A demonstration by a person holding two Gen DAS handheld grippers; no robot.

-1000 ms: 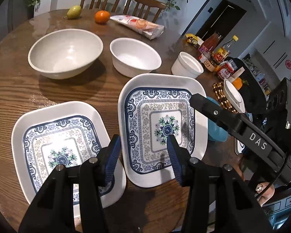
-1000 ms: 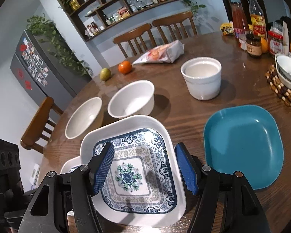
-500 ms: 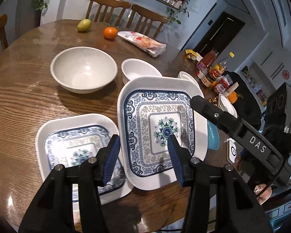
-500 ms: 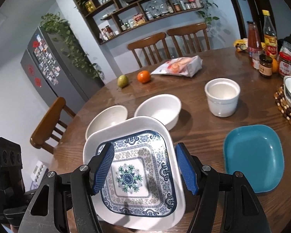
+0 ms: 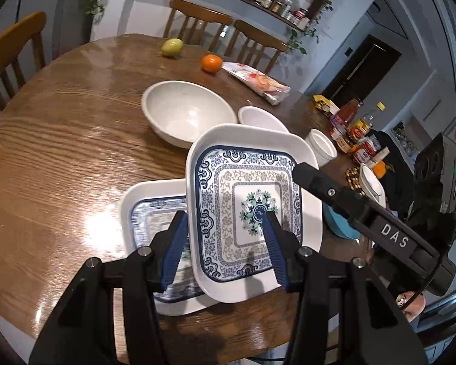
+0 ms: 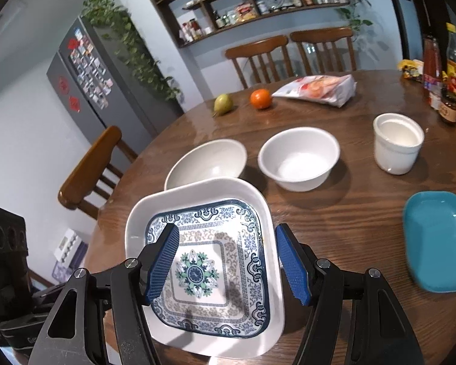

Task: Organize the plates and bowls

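Both grippers clamp one patterned plate (image 5: 252, 210): left gripper (image 5: 225, 243) on its left rim, right gripper (image 6: 228, 264) on the opposite rim. Plate tilted, held over second patterned plate (image 5: 149, 213) on table (image 5: 60, 158).

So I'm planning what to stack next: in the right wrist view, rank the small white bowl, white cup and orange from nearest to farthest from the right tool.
1. Small white bowl, just ahead of the right tool.
2. White cup, farther right.
3. Orange, at the table's far edge by the chairs.
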